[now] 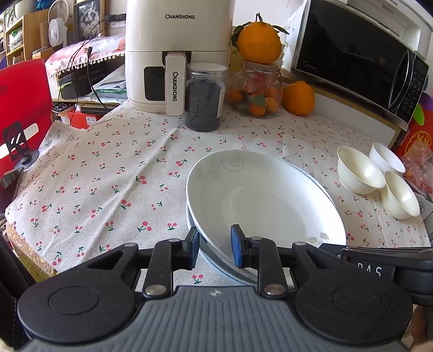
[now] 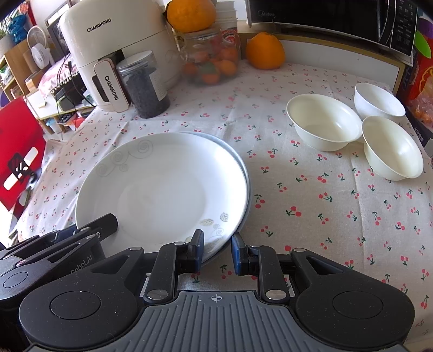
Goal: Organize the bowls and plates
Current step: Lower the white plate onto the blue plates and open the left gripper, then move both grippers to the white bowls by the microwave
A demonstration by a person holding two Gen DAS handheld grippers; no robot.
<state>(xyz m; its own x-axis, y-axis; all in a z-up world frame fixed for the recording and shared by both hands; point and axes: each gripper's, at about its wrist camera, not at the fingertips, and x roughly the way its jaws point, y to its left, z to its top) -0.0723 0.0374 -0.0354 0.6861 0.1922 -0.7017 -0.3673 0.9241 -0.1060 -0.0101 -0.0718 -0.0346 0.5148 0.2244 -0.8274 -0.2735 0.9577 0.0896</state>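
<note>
Looking along the left gripper (image 1: 215, 245), the word CHANGHONG reads twice on the cream air fryer (image 1: 177, 51), once across its top and once down its handle, and a faint Midea mark sits on the microwave (image 1: 357, 58) door. Letters "DAS" show on the other tool at the lower right edge. The left gripper's blue pads (image 1: 237, 245) stand apart with the near rim of the white plate (image 1: 265, 197) between them; one pad lies outside the rim and one over the plate's inside, and whether they press the rim cannot be told. That plate rests on a second plate (image 1: 224, 270) whose grey edge shows beneath it. Three white bowls (image 1: 360, 170) cluster to the right on the cherry-print tablecloth (image 1: 108, 184), well apart from the gripper.

From the right wrist view, CHANGHONG reads again on the air fryer (image 2: 116, 40), Midea on the microwave (image 2: 333, 16), and "robot.AI" on the left gripper's body. The right gripper (image 2: 217, 250) is released, its jaws parted and holding nothing; its left pad (image 2: 199, 246) lies just over the white plate's (image 2: 162, 186) near edge. The bowls (image 2: 323, 121) stand ahead to the right.
</note>
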